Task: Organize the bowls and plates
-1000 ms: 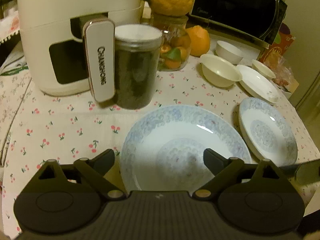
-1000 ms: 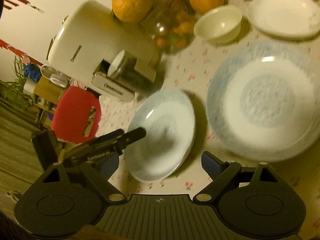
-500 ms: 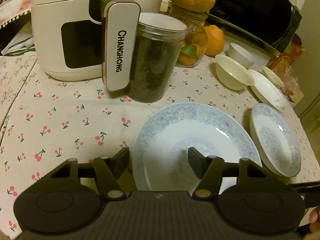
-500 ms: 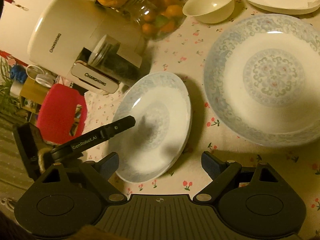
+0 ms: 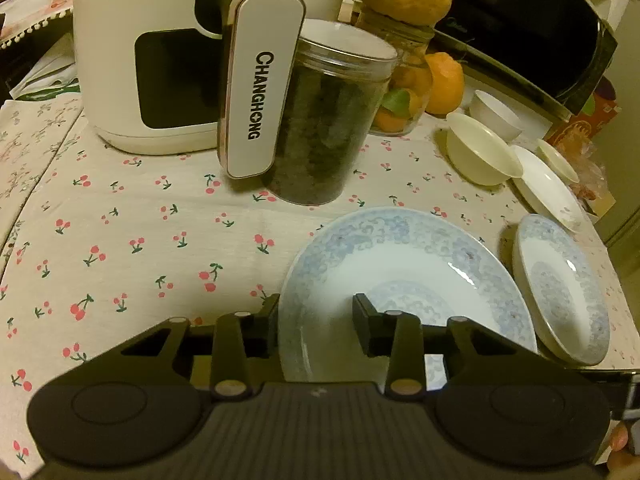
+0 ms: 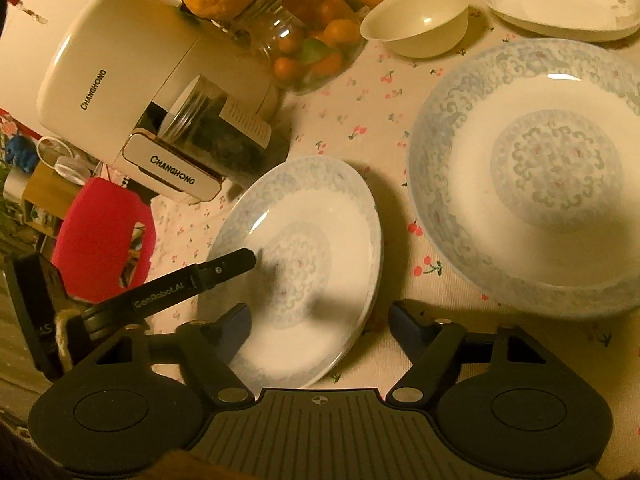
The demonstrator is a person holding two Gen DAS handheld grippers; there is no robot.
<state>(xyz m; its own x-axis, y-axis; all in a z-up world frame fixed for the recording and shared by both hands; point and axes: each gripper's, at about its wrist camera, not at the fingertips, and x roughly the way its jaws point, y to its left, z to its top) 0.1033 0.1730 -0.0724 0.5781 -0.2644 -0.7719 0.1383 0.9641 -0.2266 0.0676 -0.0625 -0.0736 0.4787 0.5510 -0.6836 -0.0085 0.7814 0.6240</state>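
One jar point(image 5: 404, 60): fruit point(image 5: 394, 120) | left tongs point(image 5: 316, 314) astride plate point(image 5: 400, 256), grip unclear | right tongs point(image 6: 320, 322) wide
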